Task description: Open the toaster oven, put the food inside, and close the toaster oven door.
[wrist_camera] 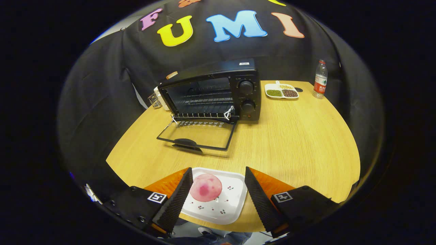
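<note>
Claw [216,190] spread wide, gripping nothing, w/ pink round food [205,187] between its fingers on a white tray [231,204] at the near counter [289,143] edge. Beyond tray: toaster oven [218,92], door [197,134] dropped flat (rack visible inside). Right of oven: bean dish [281,91], water bottle [320,79].

Bright overhead light; sharp focus; strong fisheye bending at edges.

Black cloth wall [102,85] is draping behind a light wooden table [299,143], folds gathering at nine o'clock.
</note>
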Available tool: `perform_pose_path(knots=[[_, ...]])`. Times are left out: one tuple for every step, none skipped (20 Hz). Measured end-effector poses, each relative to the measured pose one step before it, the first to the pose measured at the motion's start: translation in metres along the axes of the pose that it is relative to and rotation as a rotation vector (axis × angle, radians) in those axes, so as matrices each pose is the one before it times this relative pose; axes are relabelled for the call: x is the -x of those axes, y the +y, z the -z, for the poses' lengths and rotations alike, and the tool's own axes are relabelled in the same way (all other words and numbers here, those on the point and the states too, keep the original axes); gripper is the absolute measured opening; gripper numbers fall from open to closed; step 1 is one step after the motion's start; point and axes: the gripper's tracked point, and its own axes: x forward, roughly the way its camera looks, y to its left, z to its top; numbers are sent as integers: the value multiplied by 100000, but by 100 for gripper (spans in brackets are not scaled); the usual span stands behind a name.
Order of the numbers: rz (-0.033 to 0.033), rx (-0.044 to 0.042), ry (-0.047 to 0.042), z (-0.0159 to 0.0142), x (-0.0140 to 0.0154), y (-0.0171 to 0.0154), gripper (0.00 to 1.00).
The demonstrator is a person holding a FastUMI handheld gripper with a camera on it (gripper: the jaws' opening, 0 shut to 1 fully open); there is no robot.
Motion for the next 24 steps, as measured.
perform_pose_path(knots=[[-888,-2096,2215,350,-110,-663,98],[-1111,-2316,2303,102,-184,-688,98],[-521,-2019,2470,360,-165,-702,98],[-189,-699,3442,403,-391,-631,98],[-155,308,4121,800,-506,-425,98],[-684,1046,4860,830,-401,-293,97],[-1091,948,4328,993,-392,-29,97],[-1587,468,4394,751,-394,105,97],[-1740,-209,3698,746,-380,225,97],[-1309,-739,3349,537,-398,167,97],[-1048,-988,3170,603,-428,272,97],[-1197,-919,3321,460,-432,211,97],[-314,-795,3103,577,-509,134,94],[-112,-323,2015,75,-141,87,92],[-1121,-685,-119,-354,-182,351,89],[1160,-757,1871,-15,-129,-190,86],[2278,158,1019,226,-235,-480,77],[1319,223,1252,-57,2,-431,67],[389,261,1002,122,86,-19,57],[1253,256,1209,100,-71,-291,48],[1270,27,281,-17,-21,-379,44],[763,-499,485,12,-22,-440,33],[-1446,-2477,126,10,-133,-29,22],[-947,-2818,491,360,357,-157,12]])
